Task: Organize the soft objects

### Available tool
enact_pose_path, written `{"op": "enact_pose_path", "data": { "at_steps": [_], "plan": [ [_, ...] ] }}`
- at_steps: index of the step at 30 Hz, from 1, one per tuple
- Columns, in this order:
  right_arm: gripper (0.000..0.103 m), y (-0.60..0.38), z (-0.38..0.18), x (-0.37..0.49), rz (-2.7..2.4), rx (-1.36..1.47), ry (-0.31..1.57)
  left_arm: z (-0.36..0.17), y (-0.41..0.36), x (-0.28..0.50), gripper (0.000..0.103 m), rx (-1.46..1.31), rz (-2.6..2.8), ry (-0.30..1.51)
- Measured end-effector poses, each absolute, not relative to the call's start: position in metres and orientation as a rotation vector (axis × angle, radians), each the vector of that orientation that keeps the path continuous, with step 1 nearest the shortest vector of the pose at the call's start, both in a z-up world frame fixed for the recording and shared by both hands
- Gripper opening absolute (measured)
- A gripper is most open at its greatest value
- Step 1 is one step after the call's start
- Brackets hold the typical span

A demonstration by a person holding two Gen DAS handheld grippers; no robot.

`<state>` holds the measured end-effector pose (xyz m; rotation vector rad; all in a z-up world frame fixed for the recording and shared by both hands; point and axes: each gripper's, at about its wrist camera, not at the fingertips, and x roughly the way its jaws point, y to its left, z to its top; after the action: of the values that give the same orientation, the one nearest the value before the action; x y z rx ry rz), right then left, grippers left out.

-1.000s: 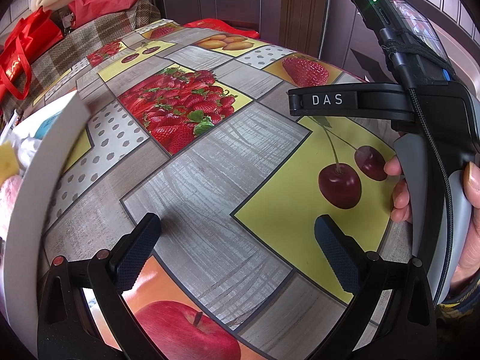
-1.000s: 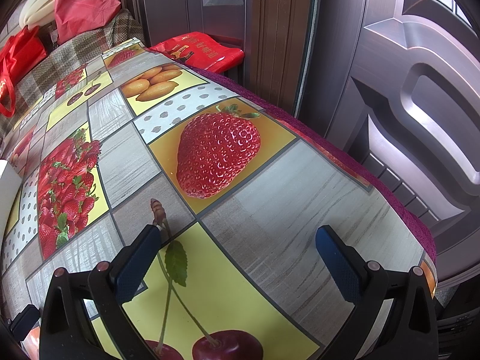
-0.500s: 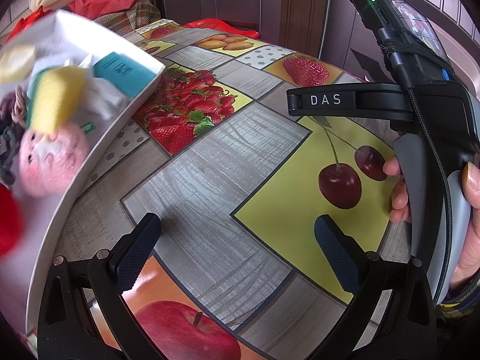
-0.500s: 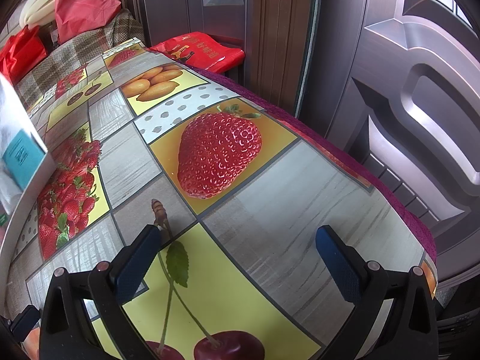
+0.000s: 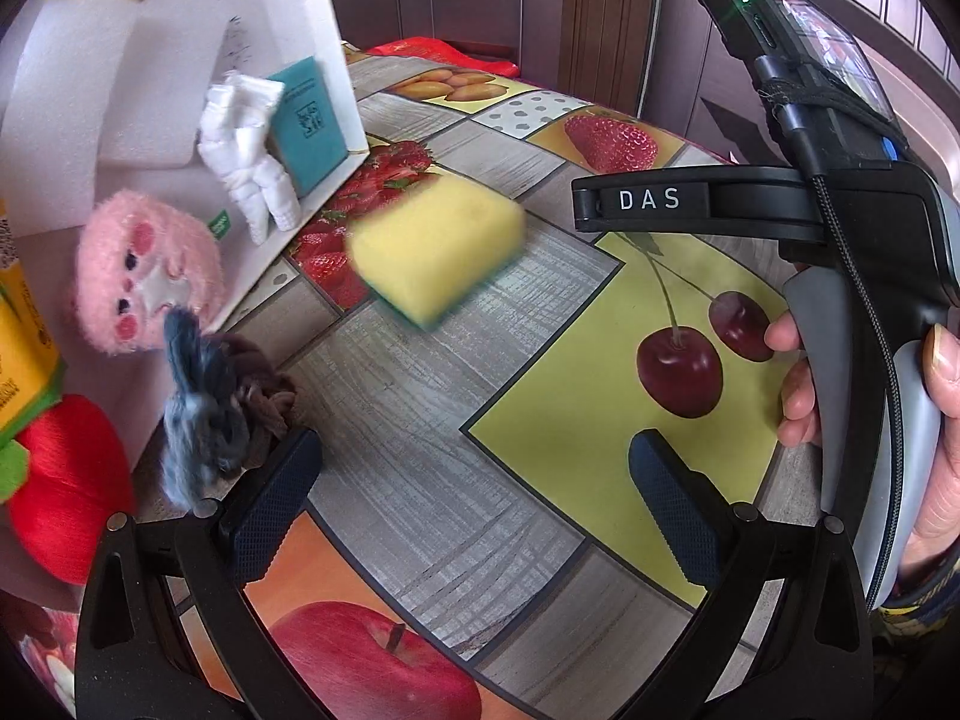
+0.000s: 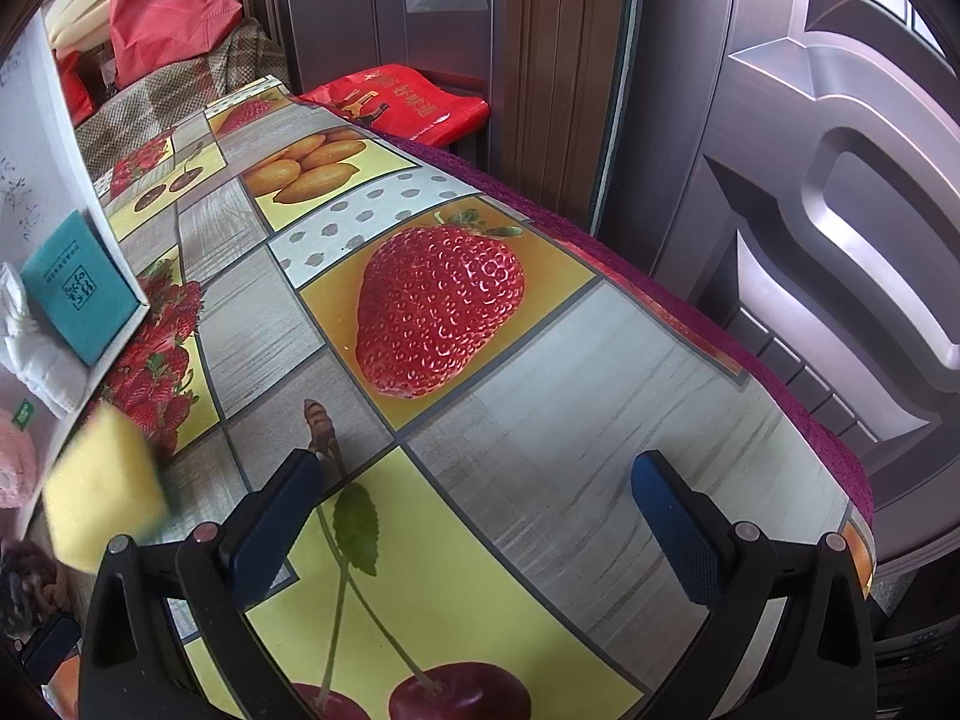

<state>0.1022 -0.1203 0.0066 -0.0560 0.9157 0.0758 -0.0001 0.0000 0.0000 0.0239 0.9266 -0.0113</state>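
Holding the right gripper [image 6: 477, 519] by its grey handle, a hand [image 5: 927, 420] shows at the right edge of the left wrist view, fingers curled round the front of the handle, thumb on its near side. Jaws of the right gripper stand wide apart, nothing between them, above the fruit-print tablecloth [image 6: 600, 420]. The left gripper [image 5: 474, 498] is likewise spread wide and empty, low over the cloth, its left finger [image 5: 270, 498] just beside a grey-blue fuzzy item [image 5: 201, 420].

At the left of the left wrist view a white box [image 5: 312, 18] is tipped steeply, open side toward the table, lower edge on or just over the cloth; cannot tell which. A yellow sponge [image 5: 435, 252] with a green underside is motion-blurred, clear of the box, over the grey panels near the table's middle; contact with the cloth cannot be told. Inside or at the mouth of the box:
- pink plush face [image 5: 150, 282]
- white folded cloth [image 5: 246, 156]
- teal packet [image 5: 309, 120], against the box wall
- white foam blocks [image 5: 114, 90]
- red plush fruit [image 5: 66, 480], lower left

A brown fabric piece [image 5: 264, 396] lies beside the grey-blue item.

Open room: the cloth right of the sponge, across the cherry and strawberry panels, is bare. The table's far edge curves down to a maroon underlayer [image 6: 798, 384], with a dark door [image 6: 840, 192] close behind.
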Motion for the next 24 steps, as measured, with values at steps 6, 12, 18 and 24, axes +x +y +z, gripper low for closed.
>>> {"op": "enact_pose_path", "data": {
  "at_steps": [6,12,18,24],
  "plan": [
    [0.103,-0.1203,0.0068,0.1023,0.076,-0.056,0.916,0.0000,0.0000,0.0000,0.102,0.024,-0.011,0.927],
    [0.103,-0.1200,0.0069,0.1022,0.076,-0.056,0.916,0.0000,0.0000,0.0000,0.102,0.024,-0.011,0.927],
    [0.103,-0.1195,0.0069,0.1020,0.076,-0.056,0.915,0.0000,-0.0002,0.0000,0.102,0.025,-0.011,0.926],
    [0.103,-0.1190,0.0066,0.1016,0.076,-0.056,0.915,0.0017,0.0012,-0.0016,0.102,0.023,-0.012,0.927]
  ]
}}
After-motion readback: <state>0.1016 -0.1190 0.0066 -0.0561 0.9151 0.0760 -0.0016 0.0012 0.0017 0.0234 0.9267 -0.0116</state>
